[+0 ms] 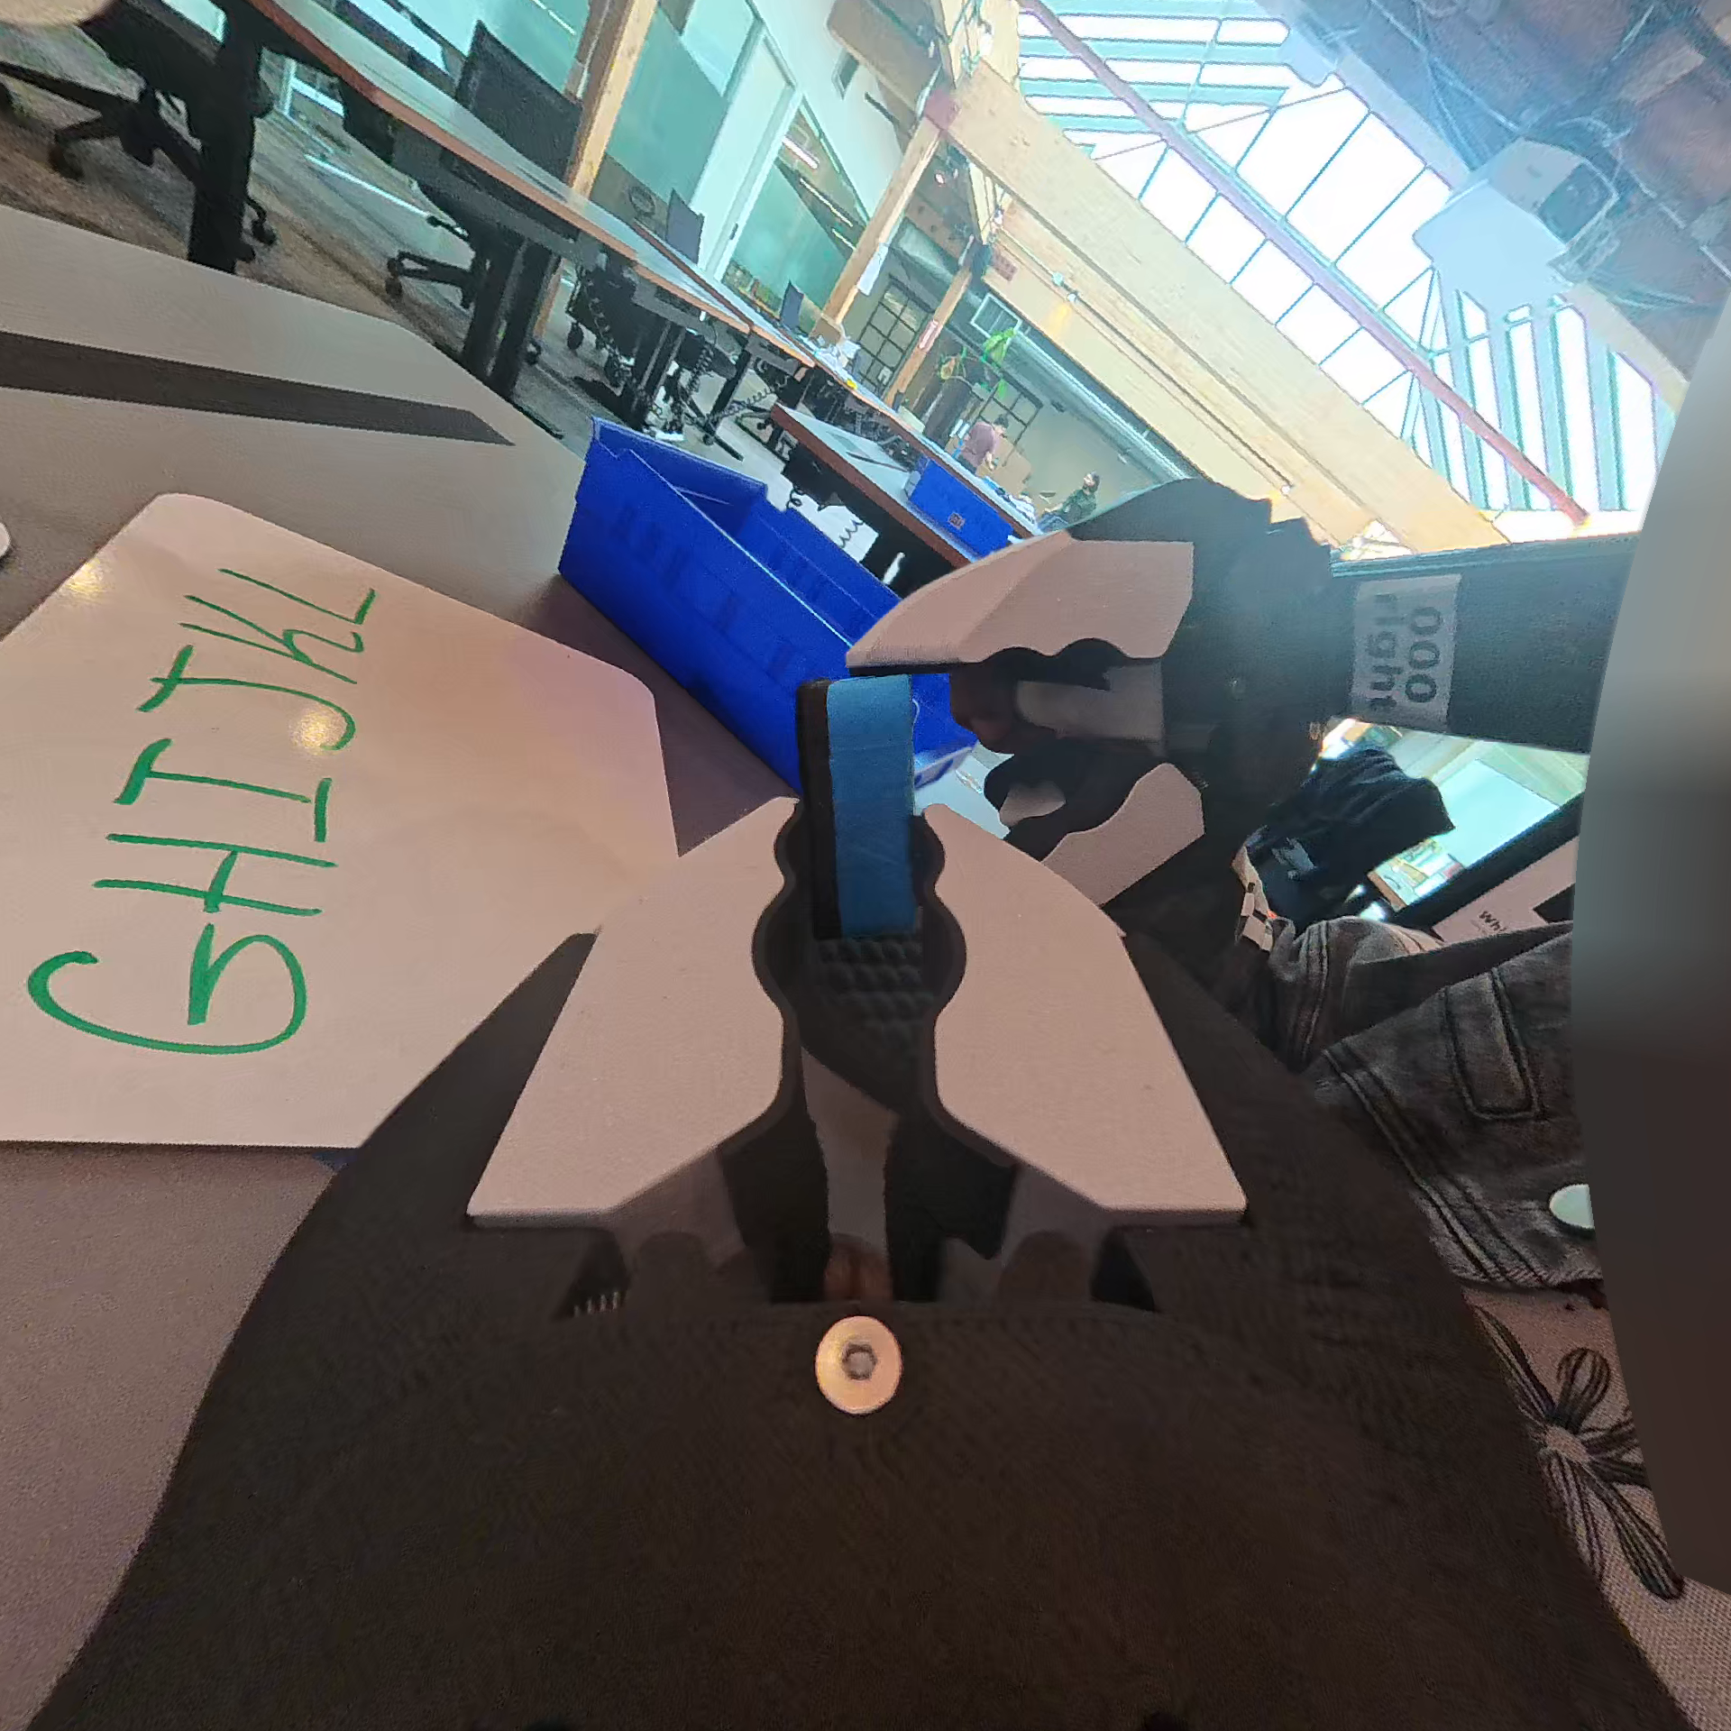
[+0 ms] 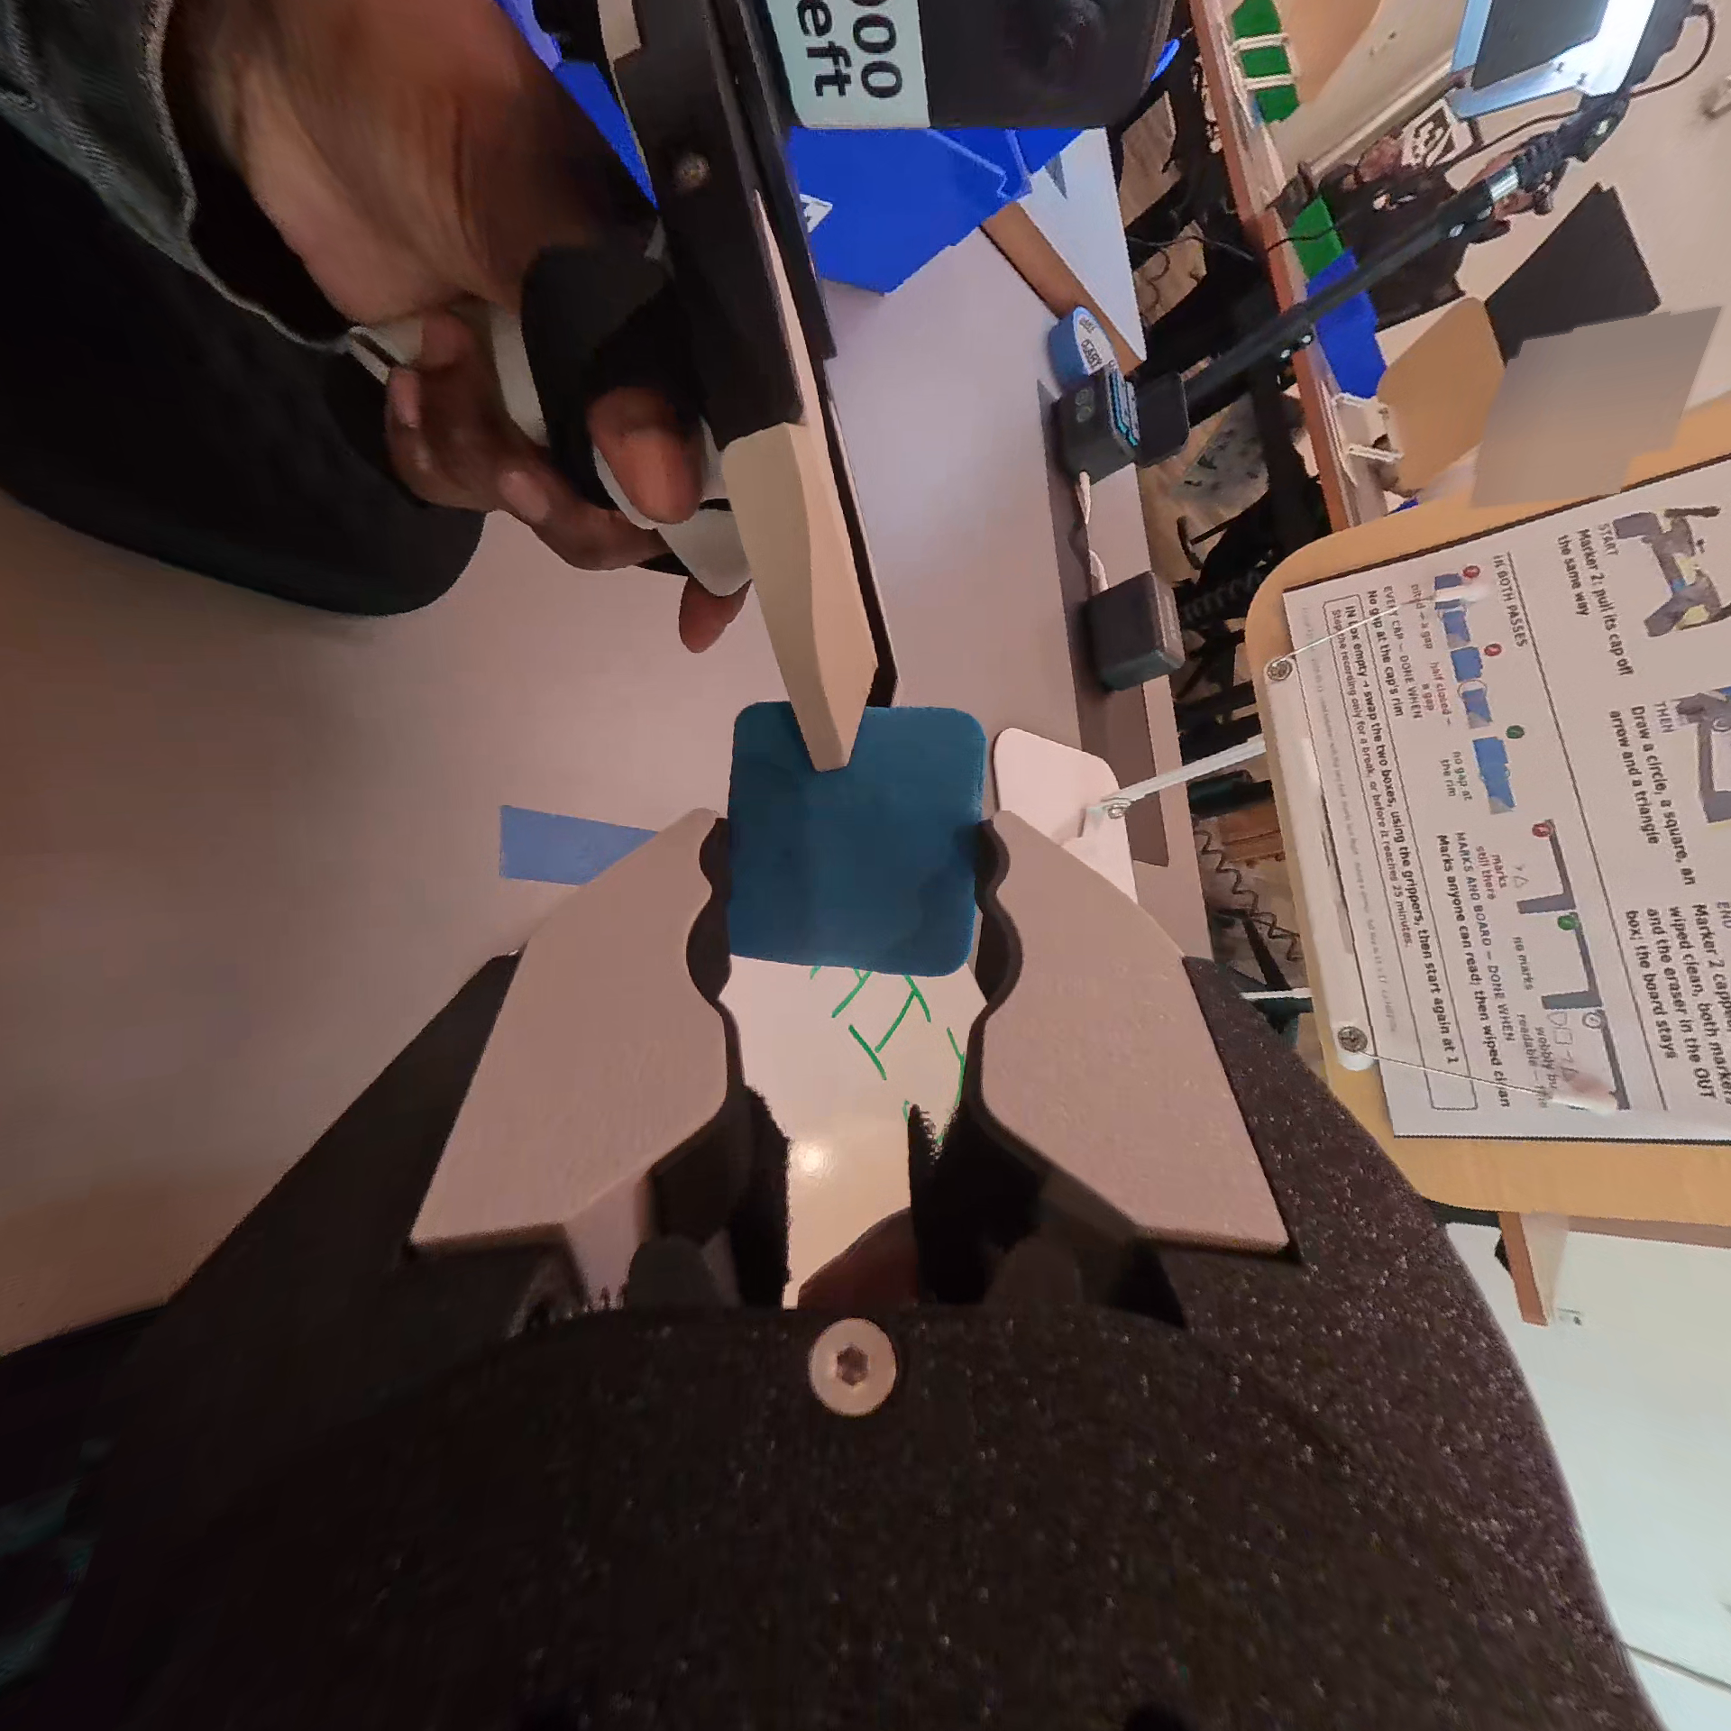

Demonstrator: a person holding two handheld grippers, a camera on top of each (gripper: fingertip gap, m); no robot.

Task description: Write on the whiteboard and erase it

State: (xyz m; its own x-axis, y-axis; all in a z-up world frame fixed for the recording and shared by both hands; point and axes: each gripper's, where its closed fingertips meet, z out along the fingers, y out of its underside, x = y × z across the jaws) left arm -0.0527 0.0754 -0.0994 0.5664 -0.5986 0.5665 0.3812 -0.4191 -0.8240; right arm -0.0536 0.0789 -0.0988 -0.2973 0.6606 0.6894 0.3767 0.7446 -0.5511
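Grey tabletop [image 1: 112, 281] fills the left of the frame, bearing the whiteboard [image 1: 450, 843] with green lettering unerased, while at centre both left gripper [image 1: 866, 834] and right gripper [image 2: 848, 843] clamp the blue eraser [image 2: 852, 843].

Bin [image 1: 712, 581]: blue, on the table's far edge.
Tape roll [image 2: 1082, 345]: blue, near a black box [image 2: 1131, 629].
Sheet [image 2: 1536, 843]: printed, on a wooden stand.

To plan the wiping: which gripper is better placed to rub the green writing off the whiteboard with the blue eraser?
Probably right. The right gripper flanks the blue square foam eraser by its edges, over the green writing on the flat white whiteboard; the left gripper pinches its faces.
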